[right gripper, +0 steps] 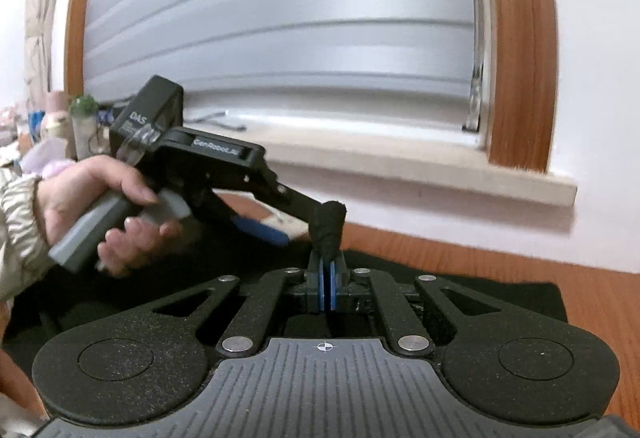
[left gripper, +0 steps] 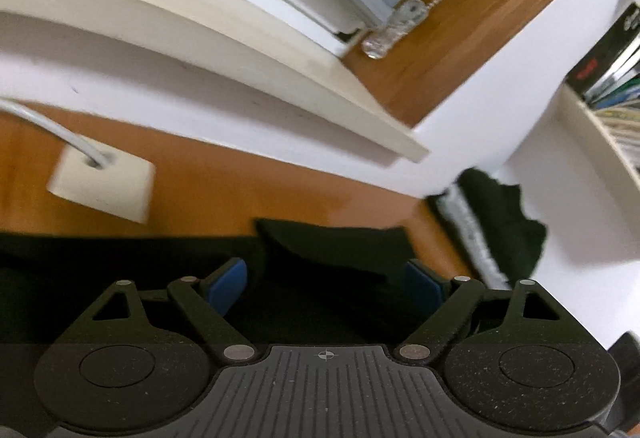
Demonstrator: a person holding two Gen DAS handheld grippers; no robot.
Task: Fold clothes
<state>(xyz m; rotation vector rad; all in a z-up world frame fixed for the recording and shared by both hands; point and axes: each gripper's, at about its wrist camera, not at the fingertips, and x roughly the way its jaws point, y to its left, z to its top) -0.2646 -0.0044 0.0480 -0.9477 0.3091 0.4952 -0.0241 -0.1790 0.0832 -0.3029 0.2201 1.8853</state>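
A dark garment lies spread over the wooden table below the window sill, and both tools are working at its far edge. The right gripper is clamped tight: its blue pads meet with a small tuft of the black cloth pinched between them and bunched up above the tips, a hold that looks meant to raise that edge so it can be carried over for a fold. The left gripper stands wide apart with nothing gripped; in its own view the blue fingertips straddle a raised ridge of the fabric without pressing on it, probably so it can take a second hold and keep the edge level. From the right wrist view, a hand in a pale sleeve holds that left tool by its grey handle, tilted downward toward the cloth, one finger reaching close to the pinched tuft (whether it touches the tuft I cannot tell). A second dark piece with a pale knitted band lies near the wall at the table's corner, apart from the spread garment, seemingly awaiting its turn. A white cable block sits on the bare wood nearby, clear of the fabric.
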